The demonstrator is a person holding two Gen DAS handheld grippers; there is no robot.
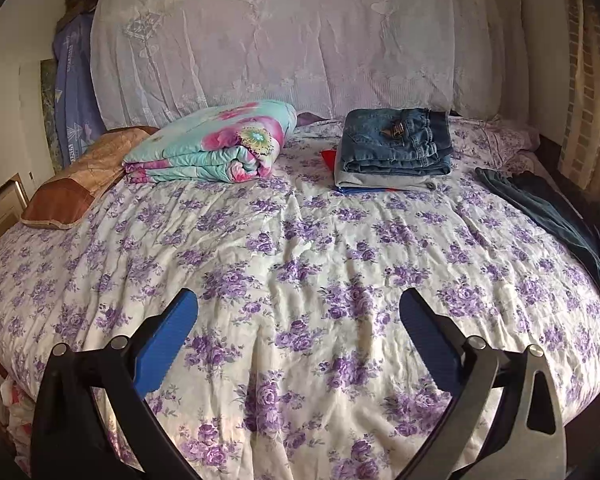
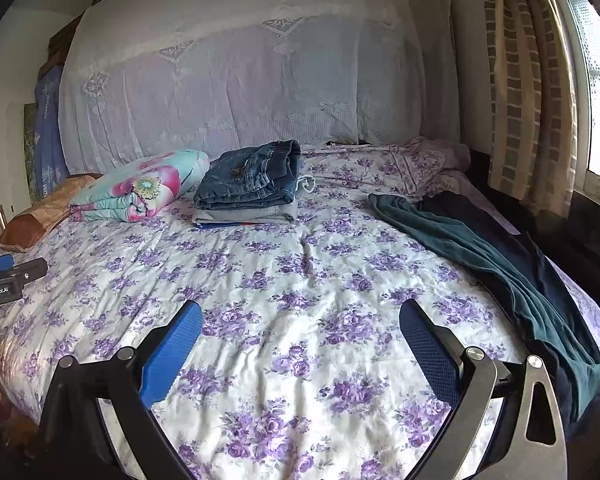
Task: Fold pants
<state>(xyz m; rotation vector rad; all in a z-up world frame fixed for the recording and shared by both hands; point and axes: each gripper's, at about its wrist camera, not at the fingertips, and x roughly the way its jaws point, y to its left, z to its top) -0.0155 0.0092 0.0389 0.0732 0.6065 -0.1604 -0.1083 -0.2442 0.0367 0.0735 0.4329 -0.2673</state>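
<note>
Bedspread (image 1: 300,248) with purple roses on white covers the whole bed, and both grippers hang above its near edge with nothing between their fingers. The left gripper (image 1: 299,330) has its blue pads (image 1: 172,340) spread wide apart over bare floral cloth. The right gripper (image 2: 301,334) is likewise spread wide, its blue pads (image 2: 428,348) well apart and clear of any fabric. In the right wrist view the left gripper's body also shows at the left edge, above the left side of the bed.

Unfolded pants lie along the right edge of the bed: a teal pair (image 2: 500,264) stretched lengthwise from the far right toward the near right corner, with a dark navy garment (image 2: 512,240) beside and partly under it on the outer side. In the left wrist view the teal pair (image 1: 548,216) shows only at the far right.

Near the head of the bed, about the middle, sits a stack of folded clothes: folded blue jeans (image 1: 396,144) on top, a grey folded piece (image 1: 380,182) beneath, and something red and blue at the bottom. Just left of the stack lies a folded quilt (image 1: 216,144) in turquoise with pink flowers, and left of that, at the bed's left edge, a brown pillow (image 1: 80,180). A lace cloth (image 1: 300,48) drapes the headboard, and a curtain (image 2: 528,80) hangs at the right.
</note>
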